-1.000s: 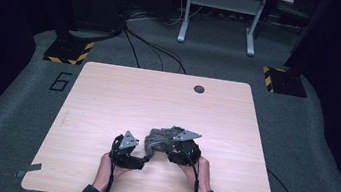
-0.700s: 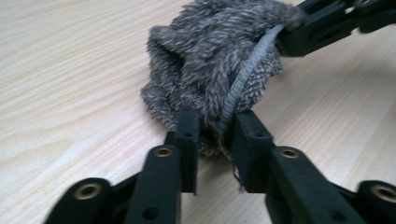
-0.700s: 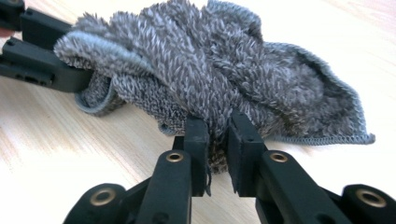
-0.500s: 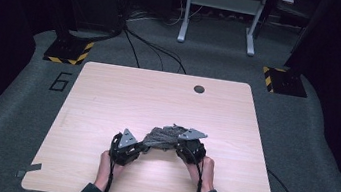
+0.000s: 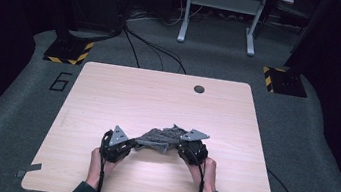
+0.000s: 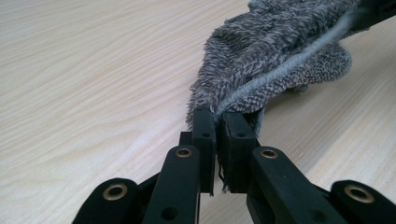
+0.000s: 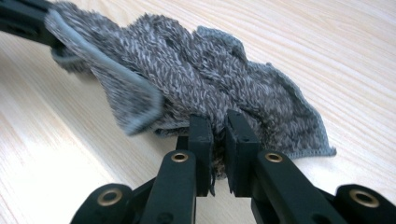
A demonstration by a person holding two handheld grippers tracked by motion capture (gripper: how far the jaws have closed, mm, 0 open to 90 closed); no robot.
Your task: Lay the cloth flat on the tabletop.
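1. The grey, fuzzy terry-cloth rag (image 5: 160, 138) hung crumpled between the two grippers, just above the pale wooden table top (image 5: 158, 99), sagging in the middle toward the boards.
2. In the left gripper view the cloth's pale stitched hem (image 6: 275, 74) ran straight out from between the jaws and climbed away to the far right, where the other gripper's black tip held it.
3. The left gripper (image 5: 118, 144) had just been closing, and its black jaws were clenched on that hemmed edge, the pads pinching the cloth with only a sliver of gap between them.
4. In the right gripper view the rag (image 7: 210, 84) bunched up directly ahead of the jaws, one flat corner trailing on the table off to their right and a folded hem drooping to their left.
5. The right gripper (image 5: 190, 147) had likewise just been closing and gripped a thick fold of the pile.
6. A person's hands (image 5: 99, 159) held both grippers near the table's front edge.
7. Far beyond the jaws, a small dark round grommet (image 5: 199, 88) sat in the table near its back edge.
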